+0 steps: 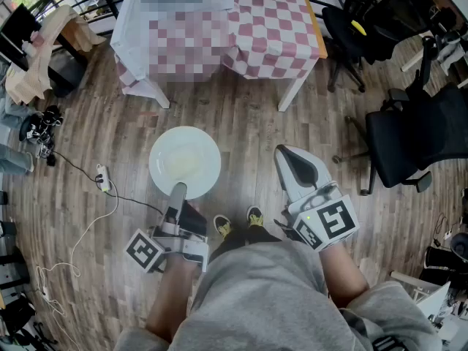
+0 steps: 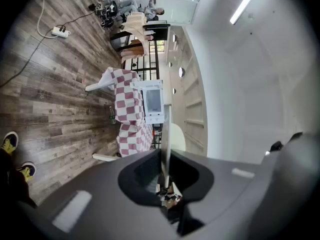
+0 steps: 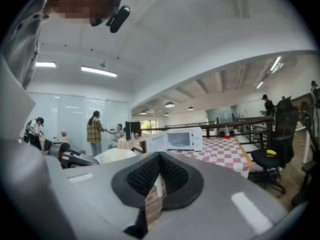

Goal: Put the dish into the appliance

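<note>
In the head view a white round plate point(image 1: 184, 159) is held level above the wood floor. My left gripper point(image 1: 178, 190) is shut on its near rim. The left gripper view shows the plate point(image 2: 167, 134) edge-on between the jaws. A white microwave point(image 3: 177, 139) with its door swung open stands on a table with a red-and-white checked cloth point(image 1: 270, 28), some way ahead of both grippers. My right gripper point(image 1: 287, 154) hangs to the right of the plate, shut and holding nothing. The right gripper view also shows the plate point(image 3: 114, 155) and the left gripper point(image 3: 75, 159) at the lower left.
Black office chairs point(image 1: 417, 134) stand at the right. A power strip with a cable point(image 1: 102, 178) lies on the floor at the left. Clutter and bags sit at the far left. Two people point(image 3: 95, 131) stand in the background. A railing point(image 3: 240, 126) runs behind the table.
</note>
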Demonstrator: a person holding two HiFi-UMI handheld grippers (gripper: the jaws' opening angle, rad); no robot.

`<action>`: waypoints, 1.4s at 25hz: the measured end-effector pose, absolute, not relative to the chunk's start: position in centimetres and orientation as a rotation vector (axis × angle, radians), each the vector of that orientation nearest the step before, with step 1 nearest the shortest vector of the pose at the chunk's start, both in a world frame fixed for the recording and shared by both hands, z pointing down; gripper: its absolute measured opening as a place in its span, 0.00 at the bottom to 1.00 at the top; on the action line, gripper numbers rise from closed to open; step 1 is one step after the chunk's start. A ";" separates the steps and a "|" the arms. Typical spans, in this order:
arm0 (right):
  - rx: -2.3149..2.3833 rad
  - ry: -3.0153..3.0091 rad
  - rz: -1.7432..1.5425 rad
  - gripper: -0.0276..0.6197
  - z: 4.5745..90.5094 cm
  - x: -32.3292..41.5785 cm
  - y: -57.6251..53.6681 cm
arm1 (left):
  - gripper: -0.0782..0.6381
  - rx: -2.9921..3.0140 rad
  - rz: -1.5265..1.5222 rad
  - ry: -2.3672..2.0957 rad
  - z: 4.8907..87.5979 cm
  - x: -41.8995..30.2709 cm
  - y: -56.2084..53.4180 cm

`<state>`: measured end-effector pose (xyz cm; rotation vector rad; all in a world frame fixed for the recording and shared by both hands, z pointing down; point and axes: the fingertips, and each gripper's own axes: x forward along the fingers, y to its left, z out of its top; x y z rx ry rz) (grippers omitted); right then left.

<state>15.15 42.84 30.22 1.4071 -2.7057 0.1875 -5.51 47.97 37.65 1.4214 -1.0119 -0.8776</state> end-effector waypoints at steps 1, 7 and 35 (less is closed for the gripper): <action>1.407 -2.706 0.189 0.04 30.2 14.9 42.8 | 0.16 1.425 -0.875 -1.015 37.6 -5.7 47.9; 1.394 -2.714 0.189 0.04 30.2 13.2 42.6 | 0.16 1.443 -0.861 -1.017 37.4 -6.8 47.4; 1.340 -2.796 0.180 0.04 29.6 5.4 43.1 | 0.16 1.485 -0.892 -0.978 37.2 -14.0 46.8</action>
